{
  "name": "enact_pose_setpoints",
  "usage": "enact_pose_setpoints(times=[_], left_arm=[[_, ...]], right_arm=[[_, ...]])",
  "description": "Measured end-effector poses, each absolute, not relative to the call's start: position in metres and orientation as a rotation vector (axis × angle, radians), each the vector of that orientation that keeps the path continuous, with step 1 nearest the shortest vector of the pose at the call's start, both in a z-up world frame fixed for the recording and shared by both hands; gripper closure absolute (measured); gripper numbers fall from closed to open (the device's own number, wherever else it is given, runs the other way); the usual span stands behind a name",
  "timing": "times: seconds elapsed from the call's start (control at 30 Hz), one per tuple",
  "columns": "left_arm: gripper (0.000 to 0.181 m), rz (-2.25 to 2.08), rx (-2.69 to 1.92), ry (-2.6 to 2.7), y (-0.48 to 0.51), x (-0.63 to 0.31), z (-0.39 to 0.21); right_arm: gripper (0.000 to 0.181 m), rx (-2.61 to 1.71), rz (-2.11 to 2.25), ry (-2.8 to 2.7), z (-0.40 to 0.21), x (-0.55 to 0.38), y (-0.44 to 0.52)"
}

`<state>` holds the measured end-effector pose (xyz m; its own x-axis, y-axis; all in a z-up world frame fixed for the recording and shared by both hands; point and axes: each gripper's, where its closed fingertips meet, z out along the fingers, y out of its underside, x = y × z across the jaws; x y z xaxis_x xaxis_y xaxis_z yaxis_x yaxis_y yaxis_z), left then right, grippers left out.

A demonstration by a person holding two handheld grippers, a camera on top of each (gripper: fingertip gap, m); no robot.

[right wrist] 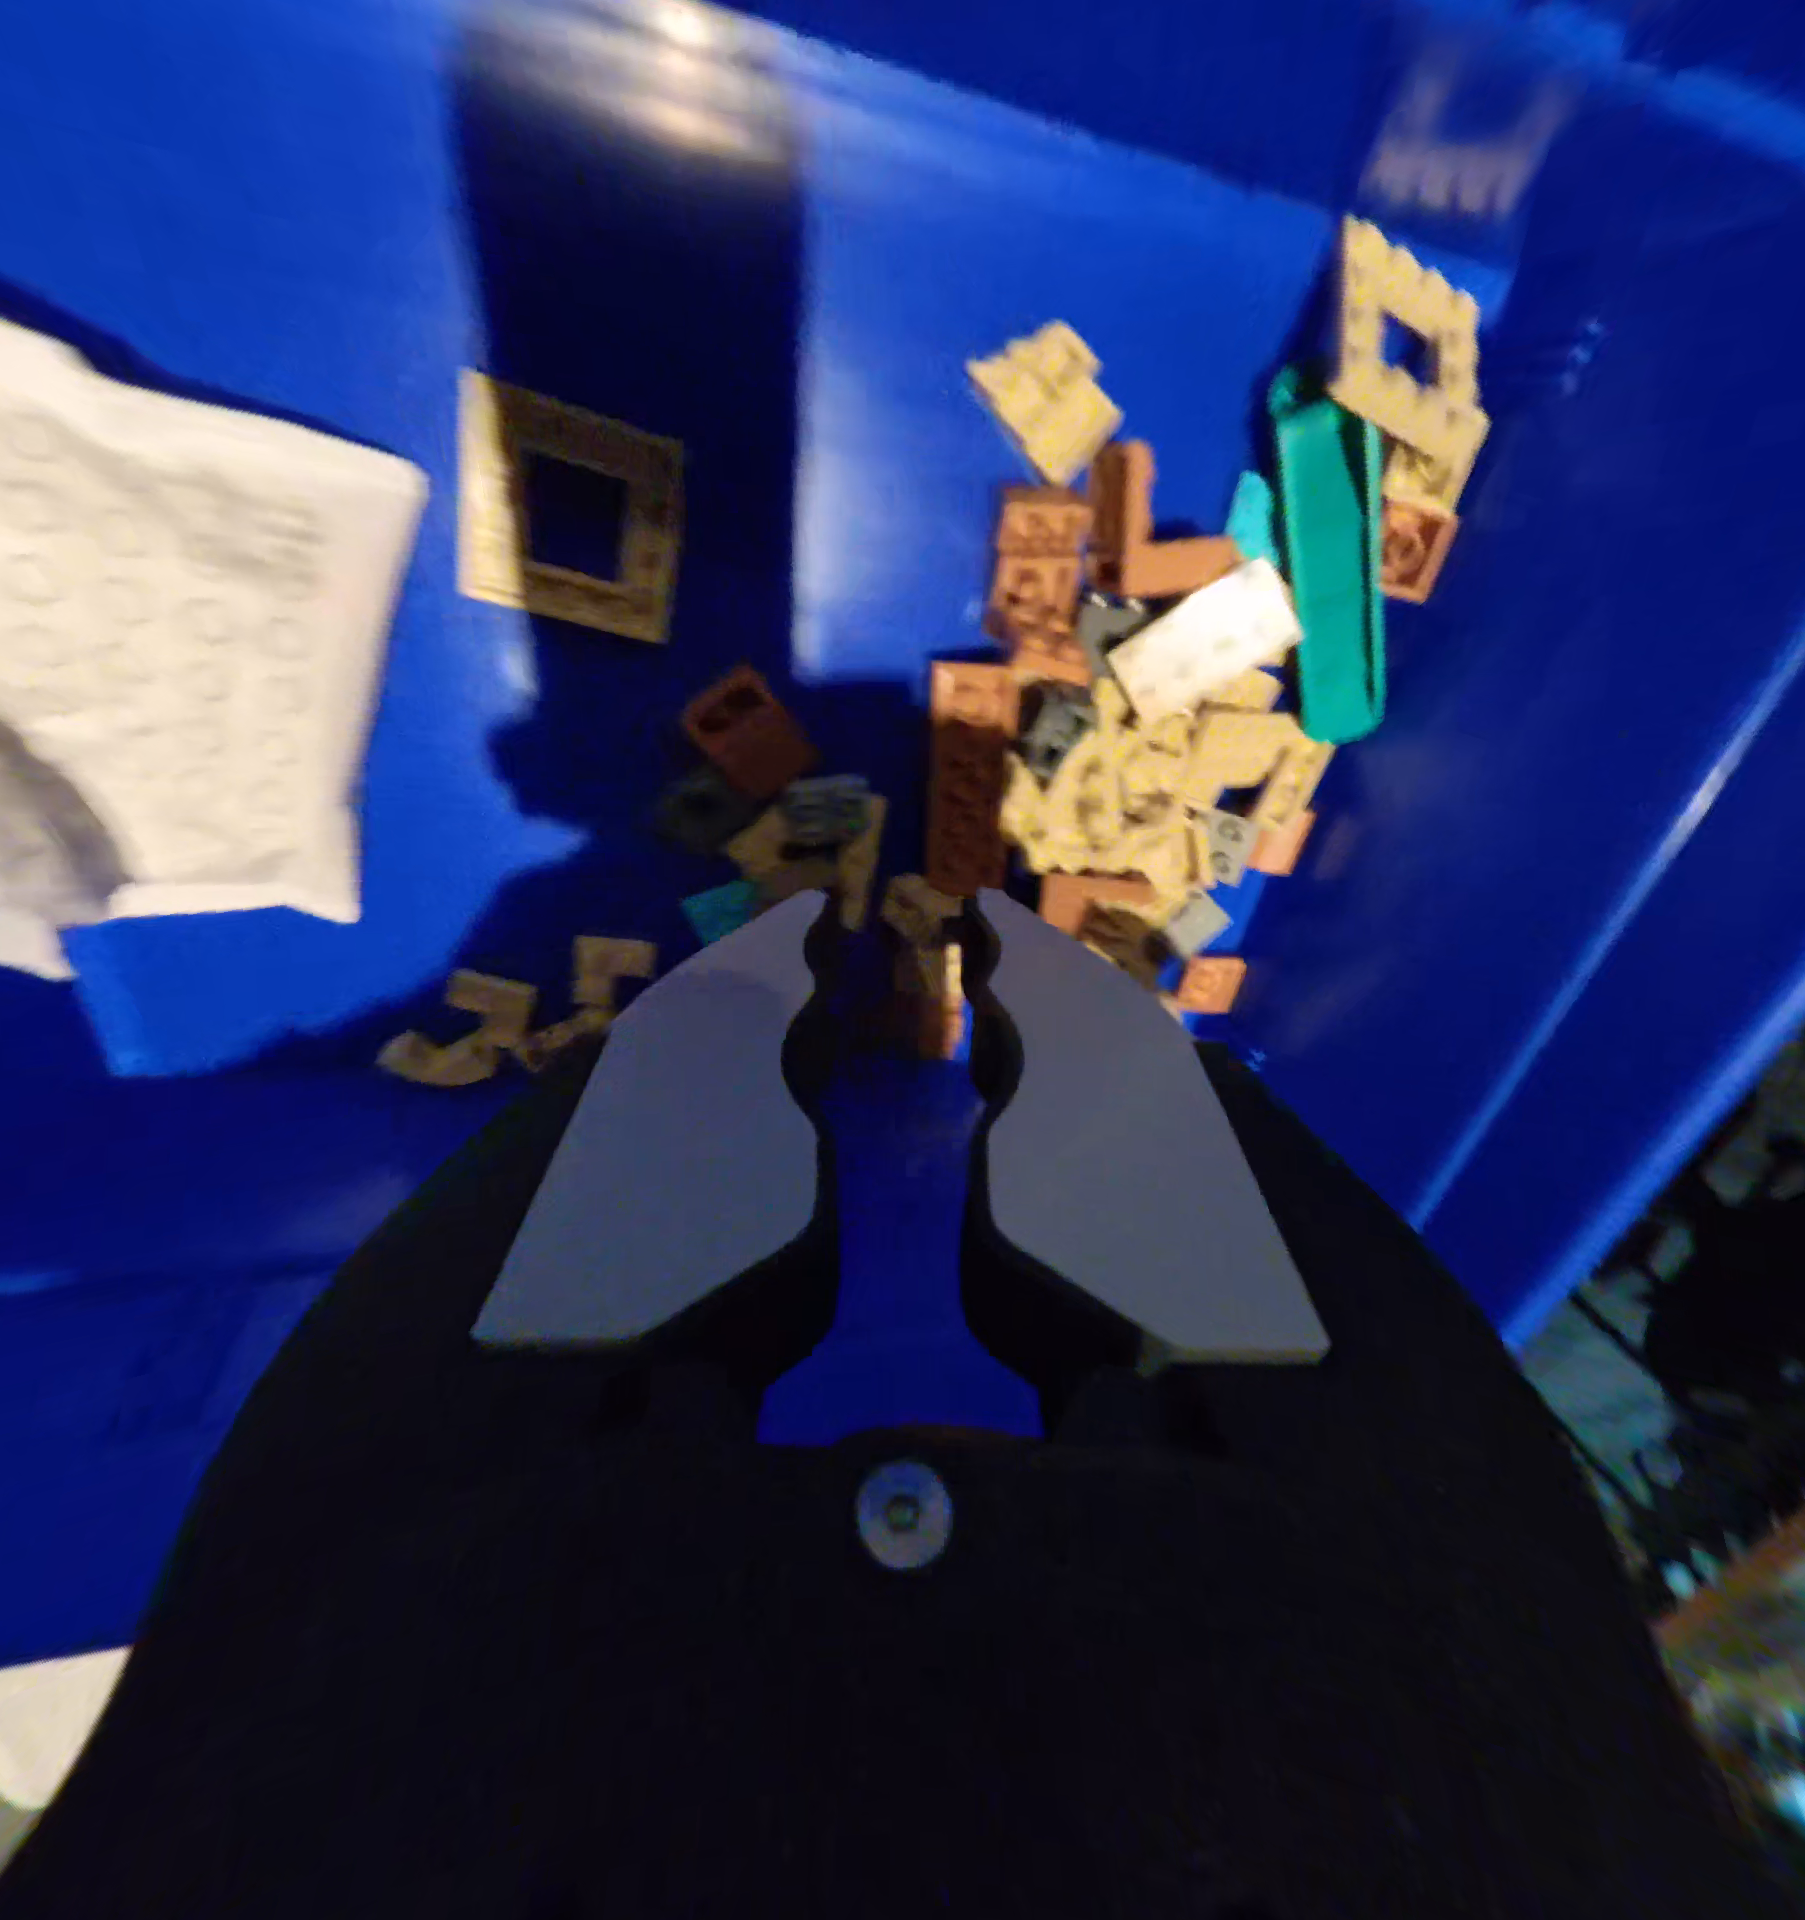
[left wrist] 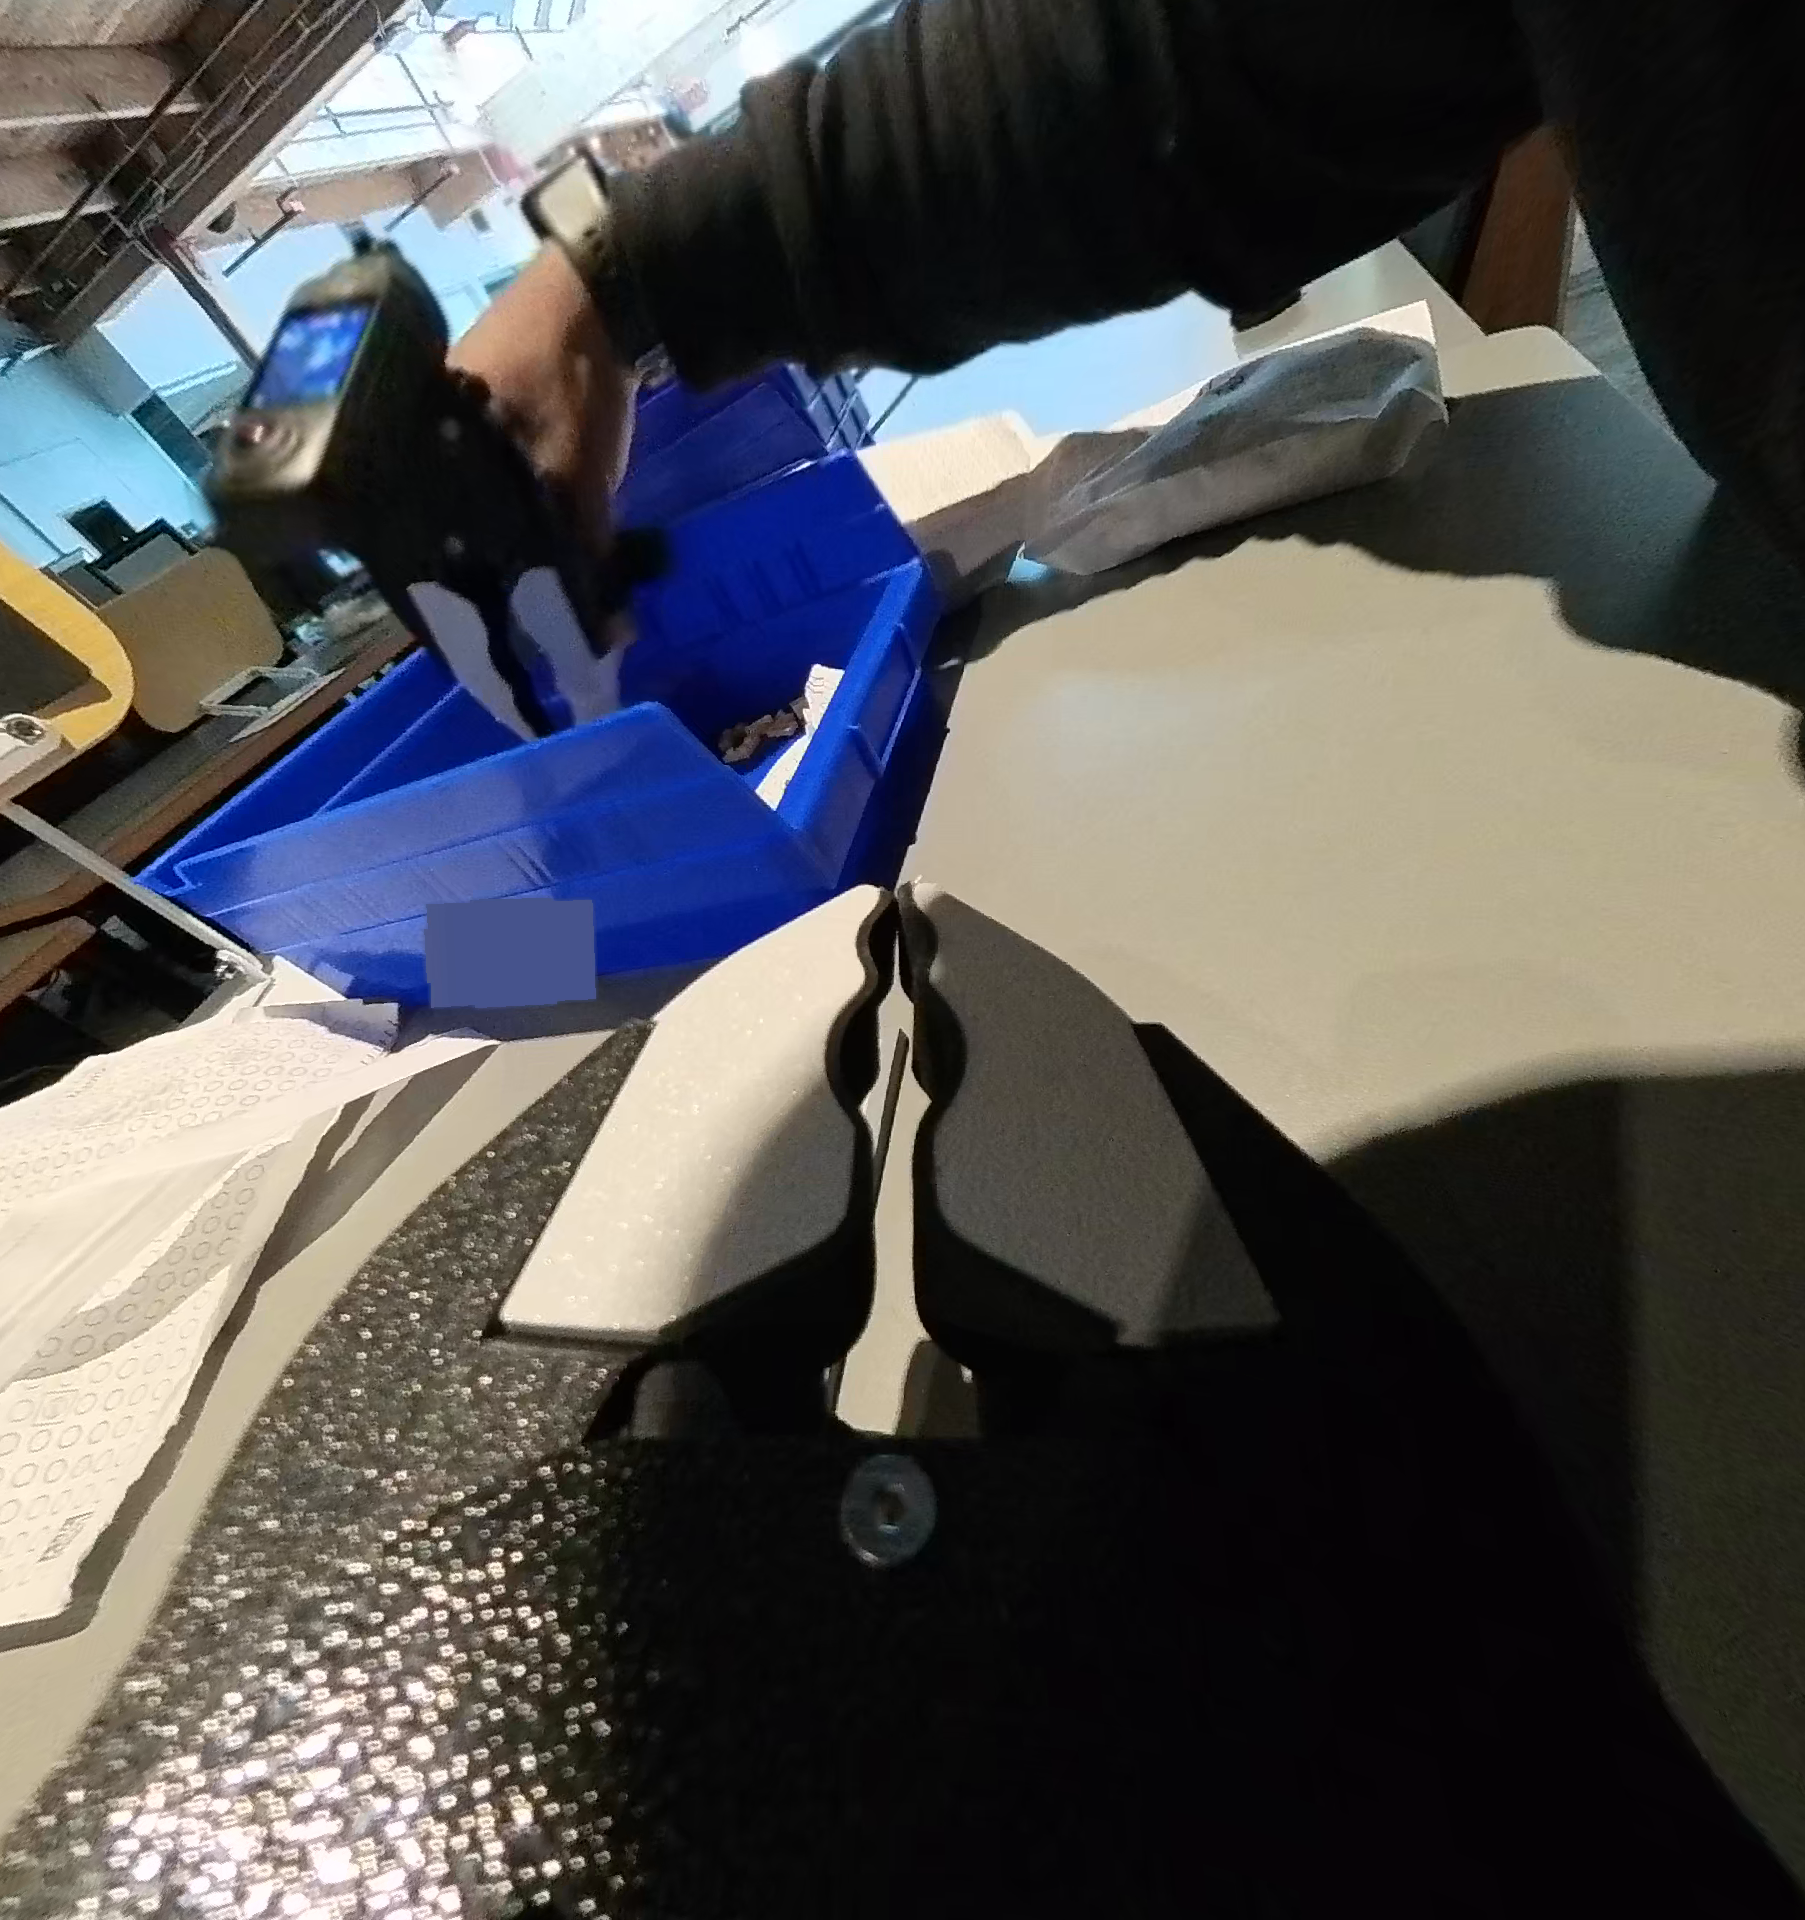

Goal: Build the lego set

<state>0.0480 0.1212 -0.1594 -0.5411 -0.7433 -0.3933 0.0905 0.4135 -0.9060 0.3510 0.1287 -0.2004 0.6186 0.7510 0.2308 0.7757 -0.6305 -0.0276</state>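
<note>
Left gripper (left wrist: pixel 896 904) sits low over the grey tabletop (left wrist: pixel 1345 790), fingers pressed together, nothing visible between them. A white studded baseplate (left wrist: pixel 98 1247) lies on the tabletop just to its left, partly over a grey one. A white plastic bag (left wrist: pixel 1241 457) lies farther back on the tabletop.

Several blue bins (left wrist: pixel 524 831) stand at the tabletop's far edge. The right gripper (left wrist: pixel 555 675), held in a person's hand (left wrist: pixel 555 416) with a dark sleeve (left wrist: pixel 929 187), reaches down into one of them.

From the right wrist view: right gripper (right wrist: pixel 898 914) is inside the blue bin (right wrist: pixel 254 260), fingers apart with a clear gap. The tips hover right at the near edge of a lego pile (right wrist: pixel 1116 727), a mix of tan, brown, grey and white pieces against the bin's right wall. A small tan and brown piece (right wrist: pixel 919 966) shows in the gap between the tips; the view is blurred, so it may be touching or just lying under them, hard to say. A long teal piece (right wrist: pixel 1329 582) leans on the right side of the pile. A tan square frame (right wrist: pixel 571 509) lies alone on the bin floor to the left. A white studded plate (right wrist: pixel 150 623) lies farther left. A few tan pieces (right wrist: pixel 503 1018) are scattered near the left finger.
</note>
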Motion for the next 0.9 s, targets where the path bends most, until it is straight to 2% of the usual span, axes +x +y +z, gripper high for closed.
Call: enact_pose_setpoints(times=[0.13, 0.23, 0.43, 0.53, 0.63, 0.9], left_arm=[[0.181, -1.227, -0.560, 1.823, 0.121, 0.048, -0.160], [0.181, -1.224, -0.560, 1.825, 0.121, 0.048, -0.161], [0.181, -1.224, -0.556, 1.824, 0.120, 0.048, -0.160], [0.181, -1.223, -0.557, 1.825, 0.121, 0.048, -0.161], [0.181, -1.216, -0.561, 1.827, 0.122, 0.048, -0.161], [0.181, -1.211, -0.561, 1.826, 0.122, 0.048, -0.161]], right_arm=[[0.154, -2.642, -0.130, -1.406, -0.216, 0.322, 0.117], [0.143, -2.683, -0.244, -1.493, -0.225, 0.331, 0.114], [0.142, -2.643, -0.296, -1.541, -0.224, 0.327, 0.124], [0.146, -2.647, -0.287, -1.604, -0.232, 0.321, 0.125], [0.164, -2.674, -0.313, -1.653, -0.238, 0.324, 0.126], [0.164, -2.837, -0.546, -1.503, -0.229, 0.378, 0.129]])
